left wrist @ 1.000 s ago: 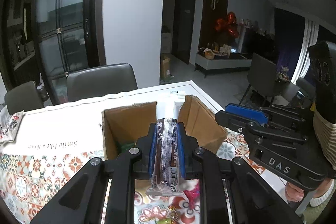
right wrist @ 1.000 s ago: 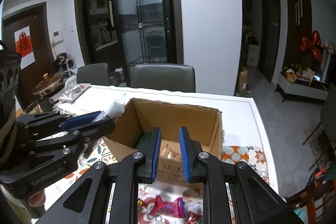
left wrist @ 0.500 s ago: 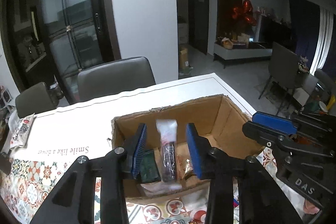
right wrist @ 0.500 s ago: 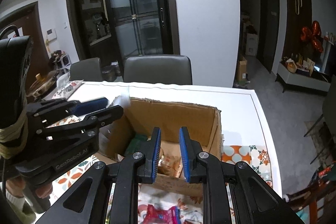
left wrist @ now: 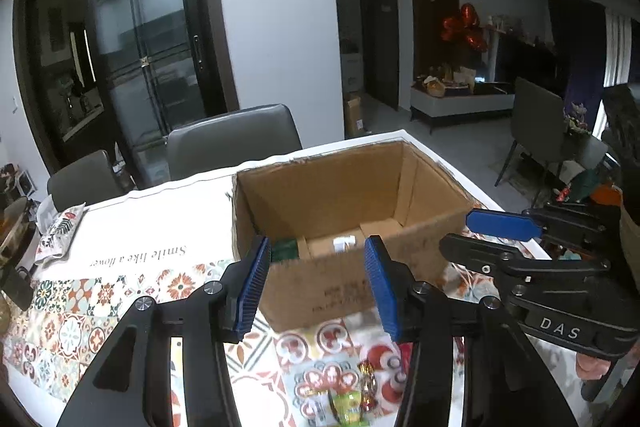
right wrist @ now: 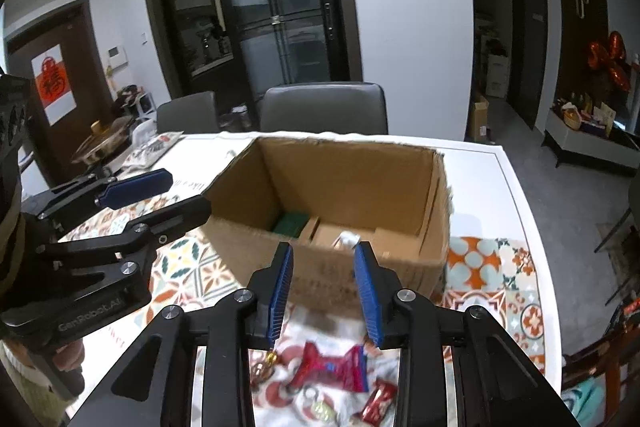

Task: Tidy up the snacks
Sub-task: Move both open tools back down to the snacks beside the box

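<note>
The left claw is wide apart and holds nothing. The right claw is apart and empty too. Both hang by the cardboard box, where some snacks lie. More snacks wait on the worktop, close enough to grab.

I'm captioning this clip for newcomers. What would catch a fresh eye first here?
The open cardboard box at mid-table grabs attention first, with a green packet and other packets low inside. Next come the two blue-padded claws, left claw and right claw, both open and empty in front of the box. Loose wrapped snacks, notably a red packet, lie on the patterned tablecloth nearest the camera.
</note>
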Tool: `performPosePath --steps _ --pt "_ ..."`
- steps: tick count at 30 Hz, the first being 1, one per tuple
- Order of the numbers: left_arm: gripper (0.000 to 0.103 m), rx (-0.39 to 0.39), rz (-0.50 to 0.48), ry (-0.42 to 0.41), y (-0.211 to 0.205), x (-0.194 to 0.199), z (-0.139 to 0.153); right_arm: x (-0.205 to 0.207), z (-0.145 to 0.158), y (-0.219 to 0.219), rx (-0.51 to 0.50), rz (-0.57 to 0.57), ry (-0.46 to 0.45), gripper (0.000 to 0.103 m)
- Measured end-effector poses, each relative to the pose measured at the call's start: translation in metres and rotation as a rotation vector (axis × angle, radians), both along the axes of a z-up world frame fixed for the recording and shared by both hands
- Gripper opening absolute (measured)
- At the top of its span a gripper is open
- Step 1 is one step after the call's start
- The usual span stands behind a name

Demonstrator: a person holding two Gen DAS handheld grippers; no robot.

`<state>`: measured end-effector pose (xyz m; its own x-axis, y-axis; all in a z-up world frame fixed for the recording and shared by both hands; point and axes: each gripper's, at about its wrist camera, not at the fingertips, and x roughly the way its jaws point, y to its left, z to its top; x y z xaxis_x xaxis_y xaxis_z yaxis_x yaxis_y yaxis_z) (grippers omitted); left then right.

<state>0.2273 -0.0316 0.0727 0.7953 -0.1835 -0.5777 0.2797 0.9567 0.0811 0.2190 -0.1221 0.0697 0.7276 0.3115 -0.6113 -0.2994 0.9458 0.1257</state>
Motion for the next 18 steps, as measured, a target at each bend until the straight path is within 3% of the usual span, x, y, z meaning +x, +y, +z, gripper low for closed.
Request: performPosePath --steps 8,18 --pt "0.052 0.003 -0.021 0.022 0.004 -0.032 -0.018 -0.036 -0.012 0.004 -0.03 0.019 -0.001 0.038" --pt "0.052 0.013 -0.06 0.115 0.004 -0.057 -0.056 -0.065 -0.046 0.009 -0.117 0.051 0.065 0.038"
